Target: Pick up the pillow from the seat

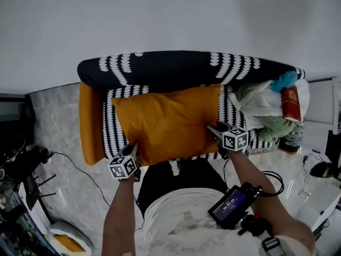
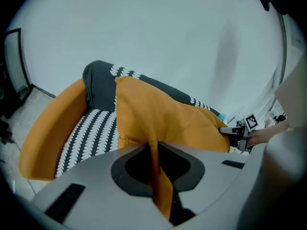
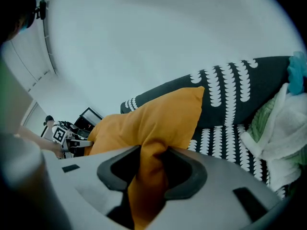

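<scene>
An orange pillow [image 1: 168, 124] hangs just above the black-and-white patterned seat [image 1: 113, 132], held by its two near corners. My left gripper [image 1: 129, 152] is shut on the pillow's near left corner; in the left gripper view a thin fold of the pillow [image 2: 163, 119] runs between the left gripper's [image 2: 154, 162] jaws. My right gripper [image 1: 216, 129] is shut on the near right corner; in the right gripper view a thicker bunch of the pillow [image 3: 153, 123] fills the right gripper's [image 3: 151, 164] jaws. Each gripper view shows the other gripper across the pillow.
The seat has an orange armrest [image 1: 89, 124] on the left and a dark patterned backrest [image 1: 176, 68] against a white wall. A heap of green and white cloth [image 1: 266, 113] with a red book [image 1: 291, 103] fills the seat's right end. Cables [image 1: 74, 167] lie on the floor.
</scene>
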Demonstrator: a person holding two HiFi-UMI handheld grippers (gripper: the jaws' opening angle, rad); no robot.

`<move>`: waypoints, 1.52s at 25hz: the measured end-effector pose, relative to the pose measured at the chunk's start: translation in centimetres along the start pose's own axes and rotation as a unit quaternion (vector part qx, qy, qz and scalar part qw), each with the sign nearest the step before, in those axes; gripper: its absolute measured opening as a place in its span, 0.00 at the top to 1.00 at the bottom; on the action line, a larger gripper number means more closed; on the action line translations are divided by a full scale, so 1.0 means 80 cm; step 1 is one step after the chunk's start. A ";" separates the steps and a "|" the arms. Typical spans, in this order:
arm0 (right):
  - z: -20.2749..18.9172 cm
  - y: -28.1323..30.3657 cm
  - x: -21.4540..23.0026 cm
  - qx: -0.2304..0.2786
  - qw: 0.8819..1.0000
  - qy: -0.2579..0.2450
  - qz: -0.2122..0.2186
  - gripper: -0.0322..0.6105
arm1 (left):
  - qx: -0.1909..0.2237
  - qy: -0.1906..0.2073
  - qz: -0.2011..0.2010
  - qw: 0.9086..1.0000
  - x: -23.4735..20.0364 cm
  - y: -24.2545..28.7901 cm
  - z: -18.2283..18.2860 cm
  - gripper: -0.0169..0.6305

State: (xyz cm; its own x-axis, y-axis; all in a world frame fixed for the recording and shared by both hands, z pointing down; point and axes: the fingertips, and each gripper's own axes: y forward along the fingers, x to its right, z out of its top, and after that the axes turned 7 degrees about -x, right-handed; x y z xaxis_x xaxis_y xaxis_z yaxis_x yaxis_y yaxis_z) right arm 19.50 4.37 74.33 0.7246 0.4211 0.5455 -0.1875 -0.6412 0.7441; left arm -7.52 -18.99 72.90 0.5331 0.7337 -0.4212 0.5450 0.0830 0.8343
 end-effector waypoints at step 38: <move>0.164 -0.108 -0.406 0.192 0.938 -0.270 0.100 0.69 | 0.316 0.038 0.090 0.944 -0.051 -0.420 0.036 0.91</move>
State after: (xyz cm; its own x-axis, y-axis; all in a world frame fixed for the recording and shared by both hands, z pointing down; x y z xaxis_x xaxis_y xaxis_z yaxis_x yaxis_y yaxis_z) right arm 6.34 -12.19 45.11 0.9502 -0.0513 0.3073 -0.1774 -0.8999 0.3983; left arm -26.12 -26.70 45.60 0.6181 0.7465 -0.2464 0.7409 -0.4484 0.5001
